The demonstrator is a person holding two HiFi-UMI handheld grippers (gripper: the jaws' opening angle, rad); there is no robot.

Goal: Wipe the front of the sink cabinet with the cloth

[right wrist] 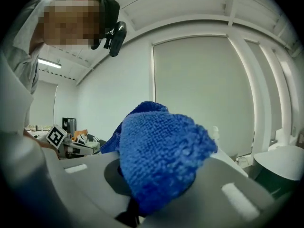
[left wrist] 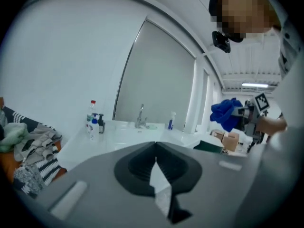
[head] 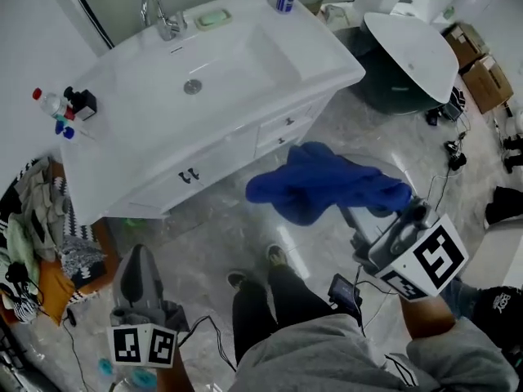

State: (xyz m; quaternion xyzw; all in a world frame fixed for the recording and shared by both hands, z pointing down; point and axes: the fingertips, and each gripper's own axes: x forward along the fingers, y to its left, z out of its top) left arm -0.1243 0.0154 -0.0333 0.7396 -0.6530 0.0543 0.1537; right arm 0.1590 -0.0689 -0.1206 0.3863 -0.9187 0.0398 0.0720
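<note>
Cloth pinched by the right gripper; left gripper pressed together; only head view shows the sink cabinet front.

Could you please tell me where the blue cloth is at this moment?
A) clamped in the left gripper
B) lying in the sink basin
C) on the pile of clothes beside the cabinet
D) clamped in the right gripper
D: the cloth sits bunched between the jaws of the right gripper, while the left gripper has its jaws together on nothing.
</note>
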